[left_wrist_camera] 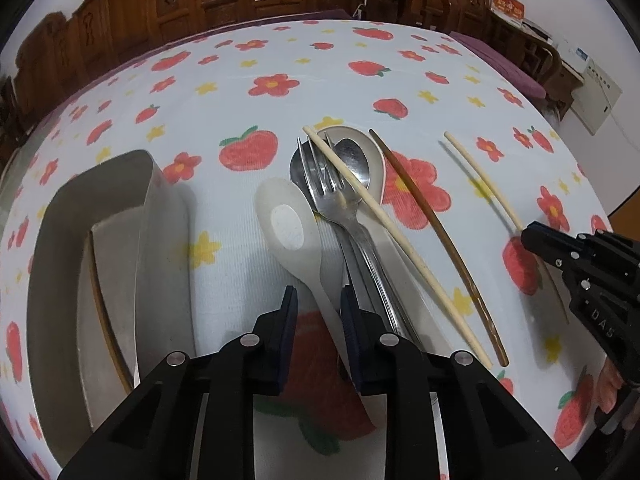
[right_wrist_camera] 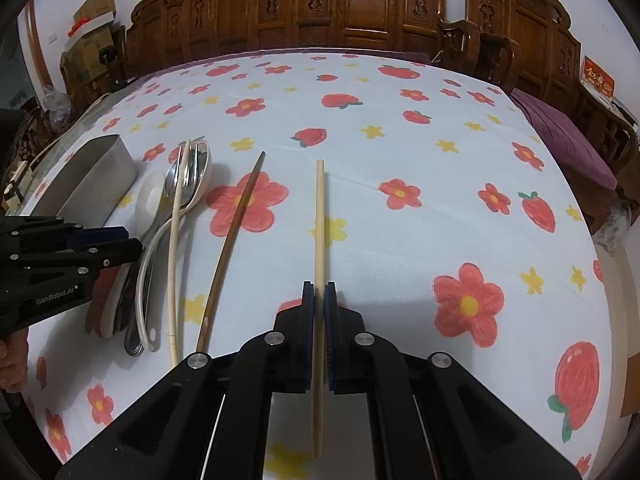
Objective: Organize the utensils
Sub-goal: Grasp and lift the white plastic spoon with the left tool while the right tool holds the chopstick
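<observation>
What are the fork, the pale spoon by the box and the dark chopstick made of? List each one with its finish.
Fork: metal, likely stainless steel; polished, with bright mirror-like glints on the tines.
Pale spoon: probably ceramic or melamine; off-white, smooth, softly glossy and opaque. The look leaves it open.
Dark chopstick: seemingly wood or bamboo; brown, streaky, with a low sheen.

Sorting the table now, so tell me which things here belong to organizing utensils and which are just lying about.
Job:
pale chopstick
dark chopstick
white spoon
fork
metal container

Lying about:
carved wooden chairs
cardboard boxes
</observation>
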The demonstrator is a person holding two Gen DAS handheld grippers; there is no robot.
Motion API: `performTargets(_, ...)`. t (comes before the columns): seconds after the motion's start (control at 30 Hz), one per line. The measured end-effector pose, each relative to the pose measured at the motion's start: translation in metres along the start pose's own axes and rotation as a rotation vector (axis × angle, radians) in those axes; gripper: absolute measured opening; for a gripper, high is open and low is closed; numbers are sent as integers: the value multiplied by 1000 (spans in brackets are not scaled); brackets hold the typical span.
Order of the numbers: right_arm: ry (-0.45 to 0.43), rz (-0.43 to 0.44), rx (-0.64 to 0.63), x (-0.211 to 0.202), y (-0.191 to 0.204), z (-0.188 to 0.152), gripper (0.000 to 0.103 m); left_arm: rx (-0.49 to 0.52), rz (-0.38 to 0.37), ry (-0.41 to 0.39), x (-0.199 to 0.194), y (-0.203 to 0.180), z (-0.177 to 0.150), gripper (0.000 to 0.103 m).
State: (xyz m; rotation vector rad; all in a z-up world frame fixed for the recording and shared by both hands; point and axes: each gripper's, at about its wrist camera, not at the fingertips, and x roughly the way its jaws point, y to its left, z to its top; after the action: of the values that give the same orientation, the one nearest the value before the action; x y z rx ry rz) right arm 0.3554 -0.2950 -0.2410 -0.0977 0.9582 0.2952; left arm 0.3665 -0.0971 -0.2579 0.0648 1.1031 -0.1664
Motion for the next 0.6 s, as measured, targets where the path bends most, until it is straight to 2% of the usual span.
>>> performTargets(0.2, 1, 4, -4, 0, 2, 0, 6, -46, -52, 11, 0, 8, -4, 20)
performTargets(0.27, 0, 5, -6, 0, 4, 1, 6, -56, -82, 16, 0, 9, -4, 10)
performTargets(0.6, -8, 7, -17, -2, 9, 2, 6, -28, -64, -6, -13, 9, -6, 7)
